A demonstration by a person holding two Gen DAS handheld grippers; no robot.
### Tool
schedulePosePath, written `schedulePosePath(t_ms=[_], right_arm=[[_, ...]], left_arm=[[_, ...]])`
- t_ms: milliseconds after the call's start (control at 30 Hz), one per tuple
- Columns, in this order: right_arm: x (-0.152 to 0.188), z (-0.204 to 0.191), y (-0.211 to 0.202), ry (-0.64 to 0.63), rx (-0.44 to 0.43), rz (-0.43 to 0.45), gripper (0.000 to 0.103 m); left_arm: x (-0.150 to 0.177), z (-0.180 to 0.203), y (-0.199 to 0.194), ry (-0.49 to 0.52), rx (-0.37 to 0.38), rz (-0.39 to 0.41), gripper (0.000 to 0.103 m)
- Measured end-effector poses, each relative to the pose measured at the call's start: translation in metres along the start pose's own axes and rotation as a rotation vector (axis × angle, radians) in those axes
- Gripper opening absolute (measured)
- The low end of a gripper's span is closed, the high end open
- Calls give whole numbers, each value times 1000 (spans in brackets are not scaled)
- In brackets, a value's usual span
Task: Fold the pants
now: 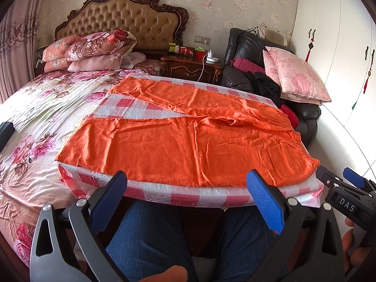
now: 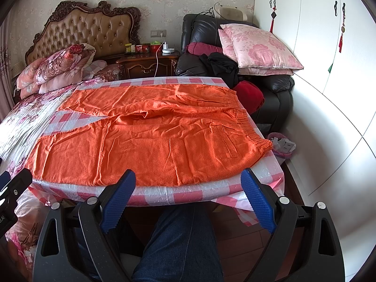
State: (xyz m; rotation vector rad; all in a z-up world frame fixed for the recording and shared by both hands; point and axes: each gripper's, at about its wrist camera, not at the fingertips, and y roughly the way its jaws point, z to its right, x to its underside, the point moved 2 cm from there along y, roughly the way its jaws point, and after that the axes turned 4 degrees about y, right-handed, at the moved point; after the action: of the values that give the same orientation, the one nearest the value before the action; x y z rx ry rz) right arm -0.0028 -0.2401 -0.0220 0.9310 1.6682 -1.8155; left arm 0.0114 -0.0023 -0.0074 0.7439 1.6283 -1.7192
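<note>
Orange pants point(image 1: 188, 141) lie spread flat on a table with a pink-and-white checked cloth point(image 1: 164, 195). The two legs point left and the elastic waistband is at the right point(image 2: 249, 127). My left gripper point(image 1: 188, 181) is open and empty, just in front of the table's near edge by the near leg. My right gripper point(image 2: 189, 181) is open and empty, also at the near edge, closer to the waistband end. The right gripper also shows at the right of the left wrist view point(image 1: 347, 188).
A bed with floral sheets point(image 1: 35, 117) stands left of the table, quilts stacked at its headboard. A nightstand point(image 1: 190, 67) and a black armchair with pink pillows point(image 2: 253, 47) stand behind. White wardrobes point(image 2: 317, 47) line the right wall. A small bin point(image 2: 282, 145) sits on the floor.
</note>
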Motion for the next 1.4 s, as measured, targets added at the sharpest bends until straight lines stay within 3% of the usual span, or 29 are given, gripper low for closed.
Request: schedulePosePath(t_ms=[300,533,633,833,1033,1100,1267,1400], right_arm=[[5,3,6,2,-3,-16,88],[4,23,50,10,-31,-103,88],[-23,48,88,57,-104,-172,88],[-115,107,209,10,-26,-322,88],[-200,130,331,-91,-57,-456,88],[-221,131,360,-127,-22,-450,88],[-255,105,424,-298,-30,-471,87],[-267,91,457,-329,-34,-485,87]], left_arm=[[4,-2,6,4,1,-14,101],[4,-9,45,24,-43,-66,102],[-5,-9,78,49,-79,-82,102],[-16,-8,138,30,-71,-157,101],[-16,-20,157,36,-107,-178,101],[-13,-34,161,23,-135,-208,101],[-11,-74,169,-30,-225,-275,101],[-19,-100,169,-54,-281,-295,101]])
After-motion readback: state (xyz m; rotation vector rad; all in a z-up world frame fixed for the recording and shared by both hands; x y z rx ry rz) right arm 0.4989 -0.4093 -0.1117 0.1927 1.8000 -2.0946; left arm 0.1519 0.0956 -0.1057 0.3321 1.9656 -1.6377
